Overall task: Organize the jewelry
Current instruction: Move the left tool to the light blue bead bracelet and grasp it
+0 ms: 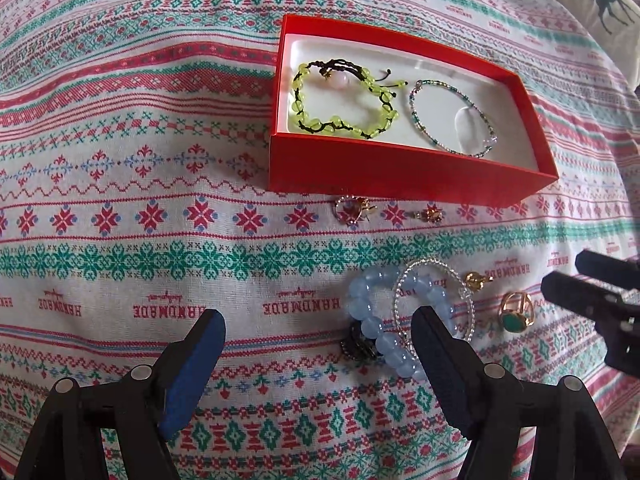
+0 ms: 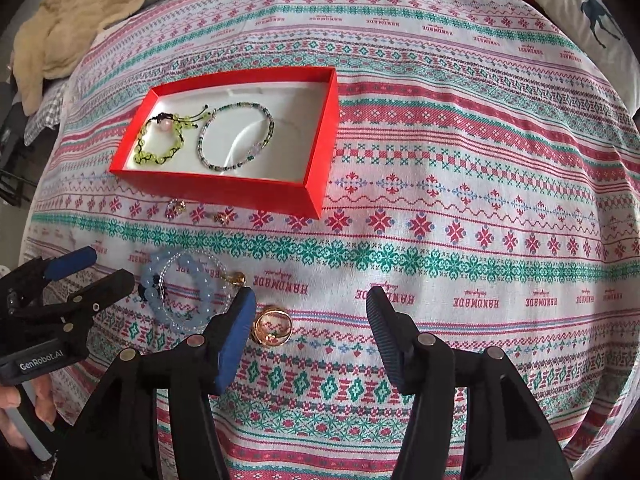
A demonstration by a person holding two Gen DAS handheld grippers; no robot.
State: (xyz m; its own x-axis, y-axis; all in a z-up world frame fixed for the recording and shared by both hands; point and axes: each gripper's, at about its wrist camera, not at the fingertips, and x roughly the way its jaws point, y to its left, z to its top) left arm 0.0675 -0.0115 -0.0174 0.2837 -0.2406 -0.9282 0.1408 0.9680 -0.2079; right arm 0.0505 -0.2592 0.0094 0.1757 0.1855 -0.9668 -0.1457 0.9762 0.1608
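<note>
Hovering wide open over a patterned cloth (image 1: 120,240): left tool (image 1: 318,332), gripping nothing, its right finger overlapping in view a pale blue bead bracelet (image 1: 374,320) that lies on the cloth. Crossing that bracelet, a thin clear-bead bracelet (image 1: 434,300); tucked under the blue beads, a small dark piece (image 1: 356,346). Farther back, a red box (image 1: 400,176) with a white lining, holding a yellow-green bead bracelet (image 1: 340,100) on its left side and a thin teal-and-silver bracelet (image 1: 452,120) beside it. Just in front of the box, lying apart on the cloth, two small gold earrings (image 1: 352,208) (image 1: 430,214). Right of the bracelets, a gold charm (image 1: 476,280), then a gold ring with a green stone (image 1: 516,314).

Spread open and empty too: right tool (image 2: 312,312), low over the cloth, with the ring just beside its left finger, between the two fingers though not touching either. At the far edge, a beige blanket (image 2: 72,28) and a deer-print cushion (image 2: 588,16).
</note>
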